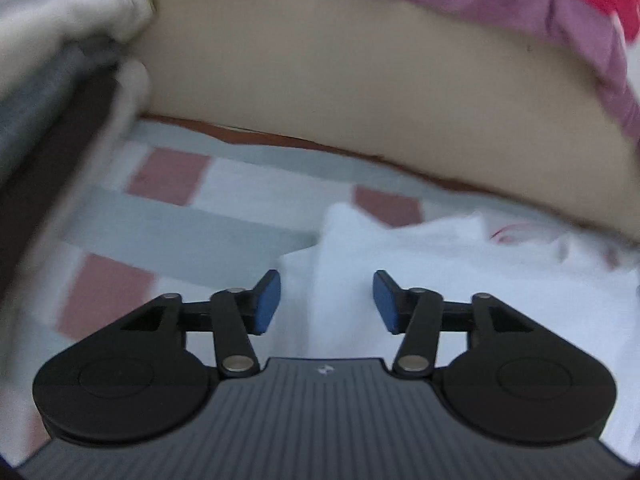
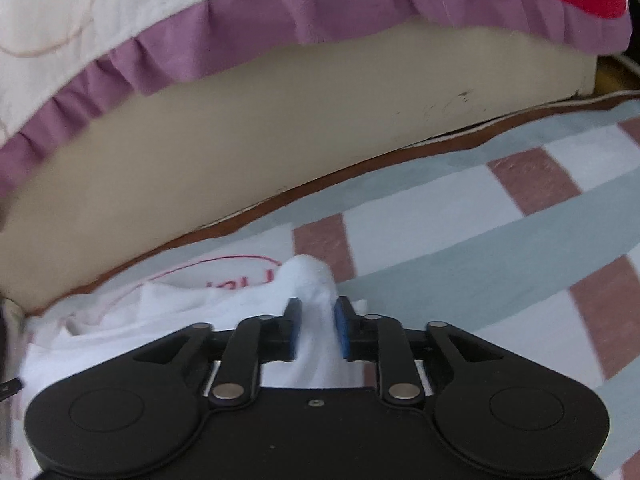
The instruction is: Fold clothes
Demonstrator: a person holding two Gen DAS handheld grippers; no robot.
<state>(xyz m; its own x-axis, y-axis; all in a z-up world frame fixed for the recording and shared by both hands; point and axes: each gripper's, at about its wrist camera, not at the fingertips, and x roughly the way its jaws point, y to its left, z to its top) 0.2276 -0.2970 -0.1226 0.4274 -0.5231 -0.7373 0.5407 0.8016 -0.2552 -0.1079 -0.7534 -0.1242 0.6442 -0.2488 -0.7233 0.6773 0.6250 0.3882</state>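
The white garment (image 1: 420,264) lies on a checked blanket (image 1: 168,216), close to the beige side of a mattress (image 1: 360,92) with a purple frill (image 2: 248,28) hanging above it. The garment is not yet a neat packet — it is bunched, with raised ridges and loose edges, and a red printed ring shows on its far part in the right view. I judge that the fold is at an early or middle step; the flattening and the final folds remain. At the left edge of the left view there is a pile of grey and white cloth (image 1: 60,48), too blurred to say if it is folded.

The left hand-held gripper (image 1: 326,300) stands about half open. A ridge of the white garment passes between its blue pads (image 1: 266,304), but the pads do not press it; there is a clear gap on each side.

The right hand-held gripper (image 2: 316,330) is open more narrowly. A peak of the same garment rises between its jaws — the cloth seems to lie loose there, not pinched.
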